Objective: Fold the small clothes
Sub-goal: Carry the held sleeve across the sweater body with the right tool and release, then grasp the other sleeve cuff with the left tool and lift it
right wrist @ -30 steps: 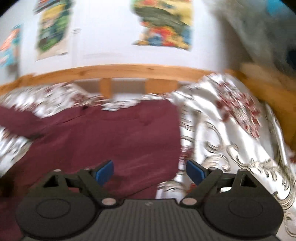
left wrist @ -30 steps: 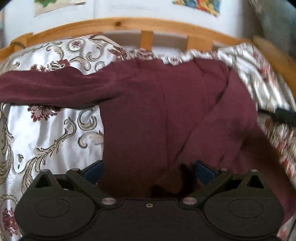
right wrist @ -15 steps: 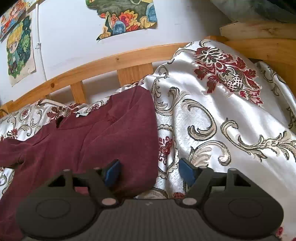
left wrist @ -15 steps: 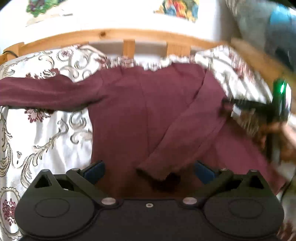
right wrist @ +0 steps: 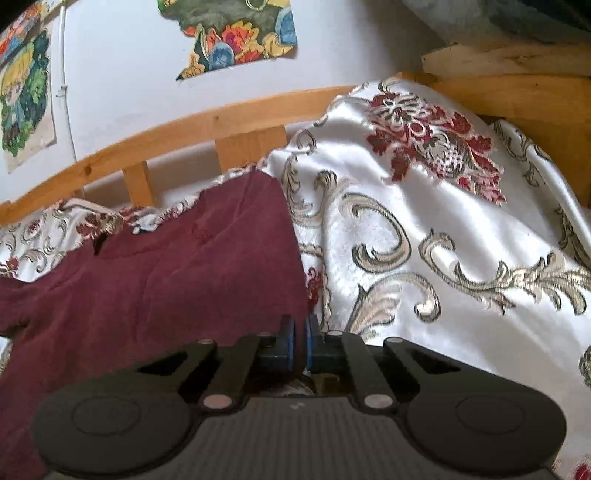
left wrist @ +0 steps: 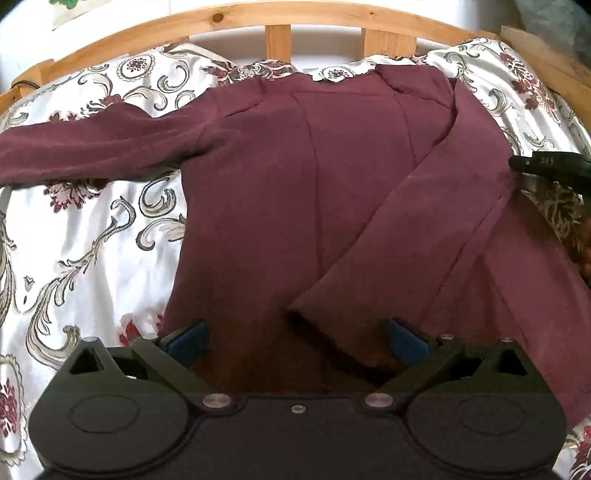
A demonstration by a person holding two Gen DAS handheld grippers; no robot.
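A maroon long-sleeved top (left wrist: 295, 192) lies flat on the patterned bedspread (left wrist: 92, 240), neck toward the headboard. Its right sleeve (left wrist: 417, 221) is folded diagonally across the body, cuff near my left gripper (left wrist: 295, 339), which is open and empty just above the lower body of the top. The left sleeve (left wrist: 85, 151) stretches out to the left. My right gripper (right wrist: 299, 332) is shut on the right side edge of the top (right wrist: 184, 280); it also shows in the left wrist view (left wrist: 546, 166) at the garment's right edge.
A wooden slatted headboard (left wrist: 277, 37) runs along the far side, with a wooden bed frame (right wrist: 517, 96) at the right. Posters (right wrist: 236, 33) hang on the white wall. The bedspread rises in a hump (right wrist: 424, 221) to the right of the top.
My right gripper has closed on the top's right edge; it was open before. The right sleeve came to lie folded across the body. The left gripper stayed open.
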